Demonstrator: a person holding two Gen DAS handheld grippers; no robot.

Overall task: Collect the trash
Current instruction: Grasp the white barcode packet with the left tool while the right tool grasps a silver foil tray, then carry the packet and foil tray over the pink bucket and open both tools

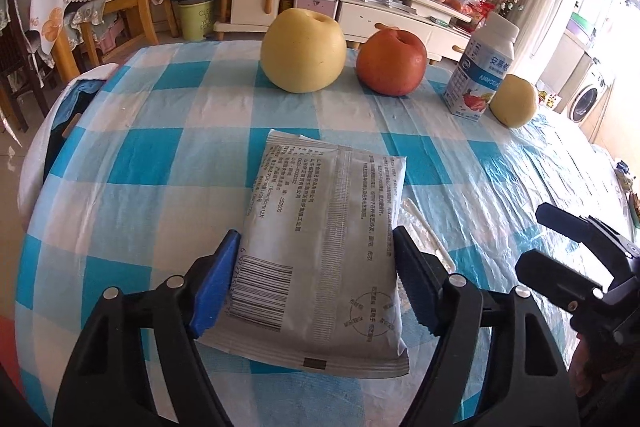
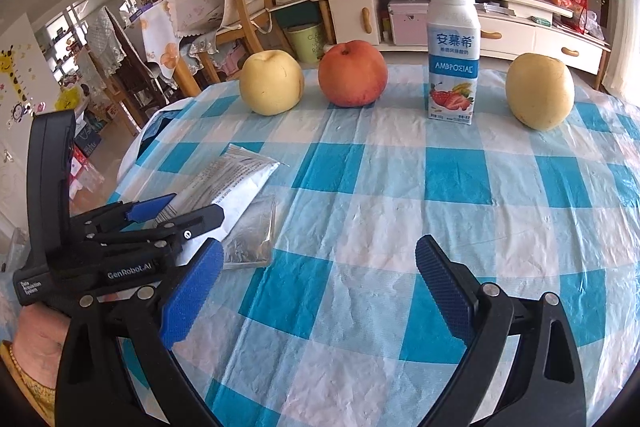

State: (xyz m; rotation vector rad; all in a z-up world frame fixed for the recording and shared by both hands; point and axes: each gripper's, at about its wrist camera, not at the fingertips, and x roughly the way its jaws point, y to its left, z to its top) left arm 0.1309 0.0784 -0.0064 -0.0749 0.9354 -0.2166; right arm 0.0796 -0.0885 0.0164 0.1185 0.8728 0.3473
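On the table, a blue-and-white checked tablecloth (image 2: 360, 187) covers the whole top. Far edge, one row: yellow pear (image 2: 271, 83), red apple (image 2: 353, 73), yogurt bottle (image 2: 454, 55) standing upright, second yellow pear (image 2: 539, 90). All four stand apart from one another.

Near left part of cloth: white printed packet (image 1: 324, 247), lying flat, barcode side up. Small silvery wrapper (image 2: 252, 235) lies just beside it, touching its edge.

Left gripper (image 1: 316, 267): jaws straddle the packet, both pads meeting its side edges; reads as clamped on the packet, which rests on the cloth.

Right gripper (image 2: 320, 291): jaws spread wide, nothing between them, over bare cloth, just right of the wrapper.
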